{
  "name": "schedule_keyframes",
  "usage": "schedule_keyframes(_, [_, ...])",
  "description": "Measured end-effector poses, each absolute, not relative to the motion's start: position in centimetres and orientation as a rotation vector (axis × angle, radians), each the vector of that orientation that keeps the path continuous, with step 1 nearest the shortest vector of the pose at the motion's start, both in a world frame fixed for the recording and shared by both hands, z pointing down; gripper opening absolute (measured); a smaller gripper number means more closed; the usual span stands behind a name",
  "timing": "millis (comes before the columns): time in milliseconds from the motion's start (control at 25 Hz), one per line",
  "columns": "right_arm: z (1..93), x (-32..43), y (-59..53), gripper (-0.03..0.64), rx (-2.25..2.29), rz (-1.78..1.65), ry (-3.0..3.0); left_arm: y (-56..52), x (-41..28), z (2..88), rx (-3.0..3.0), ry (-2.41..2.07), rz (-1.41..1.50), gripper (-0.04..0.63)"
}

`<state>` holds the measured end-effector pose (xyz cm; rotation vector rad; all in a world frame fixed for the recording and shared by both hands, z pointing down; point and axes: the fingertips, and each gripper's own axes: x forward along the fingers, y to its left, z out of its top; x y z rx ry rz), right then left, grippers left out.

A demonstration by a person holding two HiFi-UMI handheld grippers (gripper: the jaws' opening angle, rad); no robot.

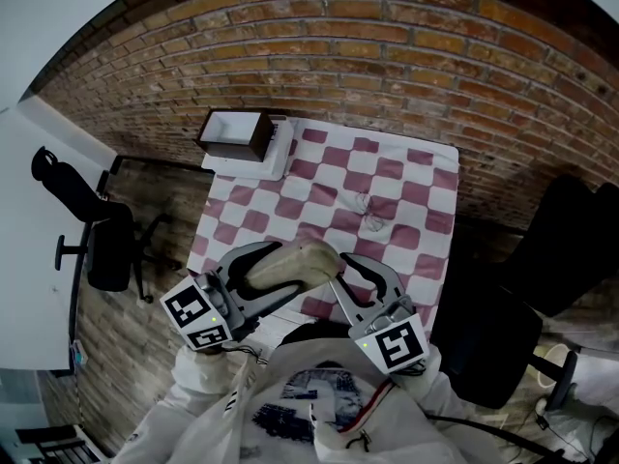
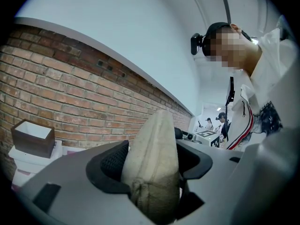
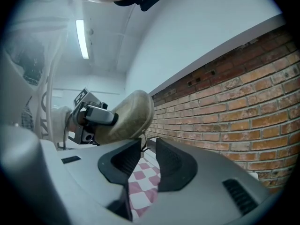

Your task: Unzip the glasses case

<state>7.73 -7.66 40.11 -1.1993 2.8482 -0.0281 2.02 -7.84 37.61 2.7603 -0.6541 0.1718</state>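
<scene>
The glasses case (image 1: 295, 262), a beige fabric pouch, is clamped across its body by the left gripper (image 1: 288, 271) and held in the air in front of the person's chest. In the left gripper view both ribbed pads press into its sides, and the case stands up between them with its rounded end well past the tips.

The right gripper (image 1: 338, 267) faces the case's free end from the other side. Its jaws stand a narrow gap apart and the pads do not meet. In the right gripper view the case's end sits just above and beyond the left-hand jaw tip. A small dark tab (image 3: 143, 145) hangs from that end into the gap at the tips. Whether either pad touches the tab cannot be told.

Below both grippers and stretching ahead of them lies a pink-and-white checked cloth (image 1: 416, 187). On it, ahead of the right gripper's tips, rests a small pale item (image 1: 369, 213) too small to make out. Farther ahead and off to the left gripper's left, at the cloth's far corner, a brown open box (image 1: 235, 133) sits on a white stack. Beyond that rises a brick wall (image 1: 387, 56). A black office chair (image 1: 106, 245) stands on the floor well to the left of the left gripper.
</scene>
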Motion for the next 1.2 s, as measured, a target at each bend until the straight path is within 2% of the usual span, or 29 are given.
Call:
schedule_keyframes(640, [40.6, 7.7, -8.3, 0.037, -1.204, -0.022, 2.864, -8.1, 2.1, 37.8, 2.767, -0.651, 0.183, 0.302])
schedule_keyframes(1200, [41.4, 8.1, -8.4, 0.017, -1.278, 0.04, 2.917, -8.0, 2.0, 38.2, 2.784, -0.668, 0.225, 0.302])
